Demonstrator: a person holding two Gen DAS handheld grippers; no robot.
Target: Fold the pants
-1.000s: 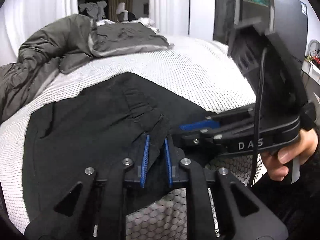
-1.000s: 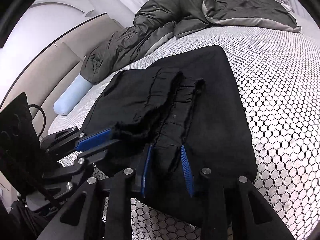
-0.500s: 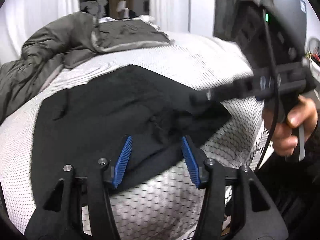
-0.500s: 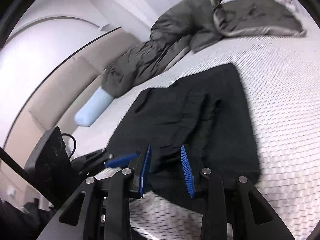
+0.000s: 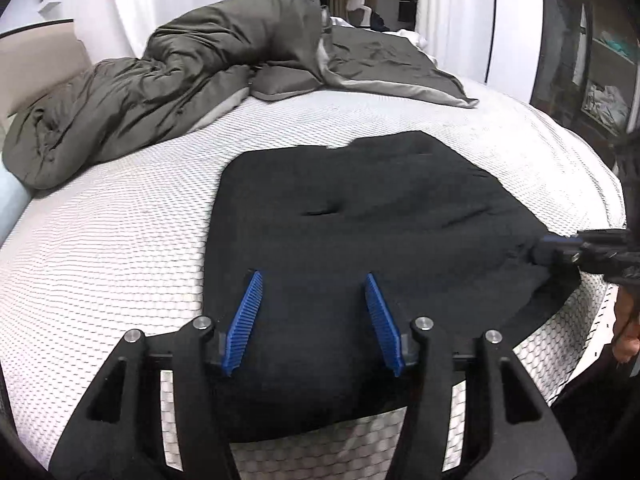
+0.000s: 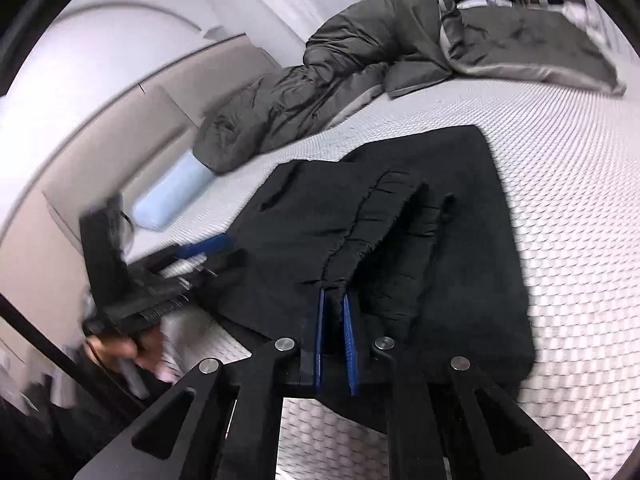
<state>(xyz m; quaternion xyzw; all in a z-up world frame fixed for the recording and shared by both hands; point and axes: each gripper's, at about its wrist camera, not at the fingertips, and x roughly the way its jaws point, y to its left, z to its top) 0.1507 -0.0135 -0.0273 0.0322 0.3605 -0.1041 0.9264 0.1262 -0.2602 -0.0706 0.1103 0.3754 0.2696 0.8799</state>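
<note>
The black pants (image 5: 360,220) lie folded into a flat block on the white mattress (image 5: 120,240). My left gripper (image 5: 312,280) is open and empty, its blue pads spread over the near edge of the pants. In the right wrist view my right gripper (image 6: 334,300) is shut on the gathered waistband of the pants (image 6: 400,248) and lifts a ridge of cloth. The right gripper also shows at the right edge of the left wrist view (image 5: 560,250), at the pants' corner. The left gripper shows blurred at the left of the right wrist view (image 6: 204,246).
A crumpled dark grey duvet (image 5: 180,80) lies across the back of the bed. A light blue bolster (image 6: 172,192) lies by the beige headboard (image 6: 120,140). Dark shelving (image 5: 592,40) stands to the right. The mattress edge is just below my grippers.
My left gripper let go of the waistband, opened wide and drew back to the left. My right gripper opened, then closed on the waistband. The pants now lie flatter.
</note>
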